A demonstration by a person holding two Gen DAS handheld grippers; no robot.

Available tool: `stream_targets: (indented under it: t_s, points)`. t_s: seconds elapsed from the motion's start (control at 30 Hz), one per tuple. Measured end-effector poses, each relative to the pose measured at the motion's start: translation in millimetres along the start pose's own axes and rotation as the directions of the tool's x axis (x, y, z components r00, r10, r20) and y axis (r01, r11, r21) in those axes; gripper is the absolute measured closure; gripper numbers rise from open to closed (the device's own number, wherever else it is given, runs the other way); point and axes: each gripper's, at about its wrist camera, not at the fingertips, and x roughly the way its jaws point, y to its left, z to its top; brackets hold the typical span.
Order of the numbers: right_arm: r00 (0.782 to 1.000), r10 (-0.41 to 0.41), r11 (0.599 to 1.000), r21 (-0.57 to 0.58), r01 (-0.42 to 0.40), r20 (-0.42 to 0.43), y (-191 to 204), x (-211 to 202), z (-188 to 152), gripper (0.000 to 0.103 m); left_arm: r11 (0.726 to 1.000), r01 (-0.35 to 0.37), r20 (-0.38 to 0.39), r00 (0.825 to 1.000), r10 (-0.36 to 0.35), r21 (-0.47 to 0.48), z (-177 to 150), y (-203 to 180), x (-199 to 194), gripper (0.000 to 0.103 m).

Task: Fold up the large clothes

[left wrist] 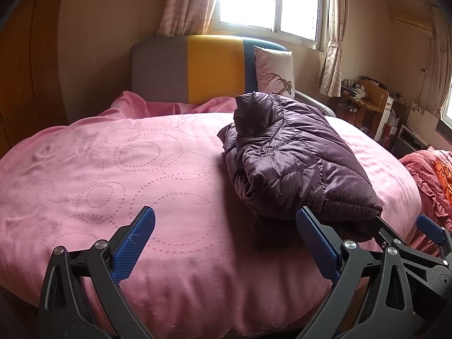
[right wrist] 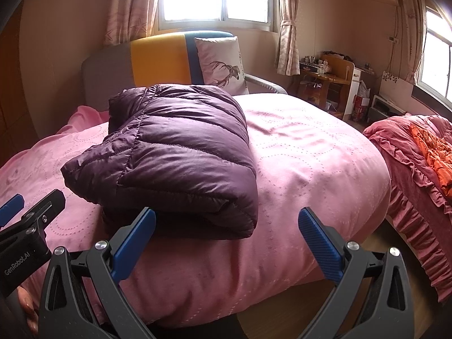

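Observation:
A dark purple quilted down jacket lies folded in a thick bundle on the pink bedspread; it also shows in the right wrist view. My left gripper is open and empty, just before the bundle's near left edge. My right gripper is open and empty, in front of the bundle's near right corner. The right gripper also shows at the right edge of the left wrist view. The left gripper shows at the left edge of the right wrist view.
The bed has a grey, yellow and blue headboard with a deer-print pillow against it. A red ruffled quilt lies to the right of the bed. A wooden desk with clutter stands by the far wall under the windows.

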Motion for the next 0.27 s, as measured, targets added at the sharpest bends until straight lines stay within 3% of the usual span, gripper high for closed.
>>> stream_targets:
  t_s: [0.27]
  points:
    - [1.000, 0.010, 1.000, 0.003, -0.010, -0.002, -1.4, 0.2, 0.3, 0.002, 1.000, 0.001, -0.038, 0.999, -0.002, -0.022, -2.3, 1.8, 5.7, 0.004]
